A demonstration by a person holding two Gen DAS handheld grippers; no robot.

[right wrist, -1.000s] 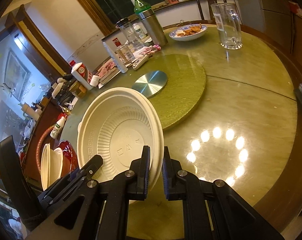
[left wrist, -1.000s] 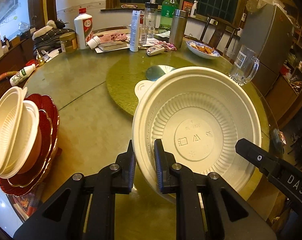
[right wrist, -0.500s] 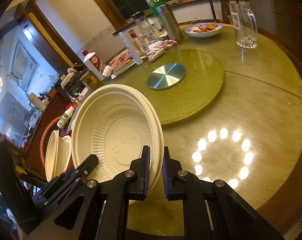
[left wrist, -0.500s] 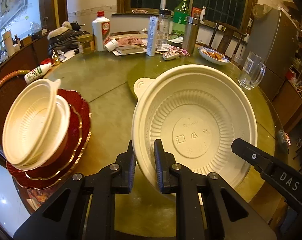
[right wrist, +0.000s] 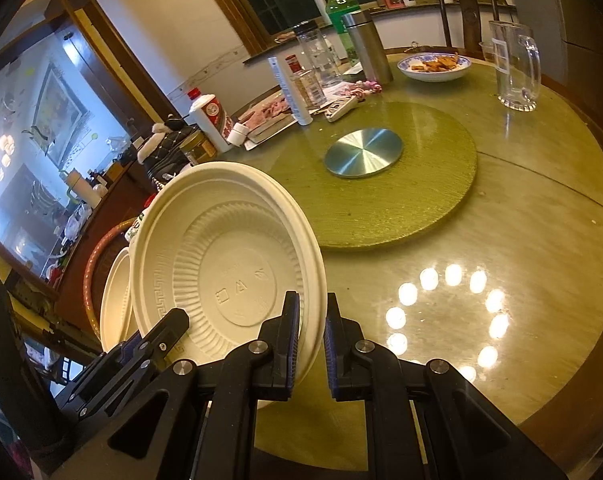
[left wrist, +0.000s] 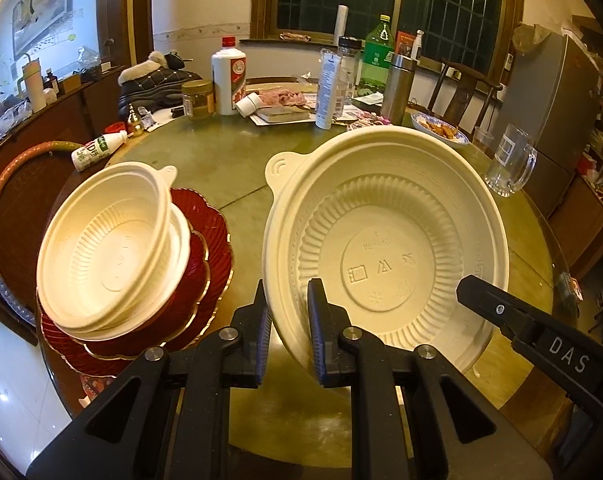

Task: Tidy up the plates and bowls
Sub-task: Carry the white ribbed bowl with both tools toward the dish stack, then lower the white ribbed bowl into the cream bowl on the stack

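A large cream bowl is clamped at its near rim by the left tool and at the opposite rim by the right tool, and is held tilted above the table. Beside it, to the left, smaller cream bowls are seen nested on red plates at the table edge. Stacking is judged partly done; the large bowl is not yet placed. Farther off, a food dish and a glass mug are left unsorted.
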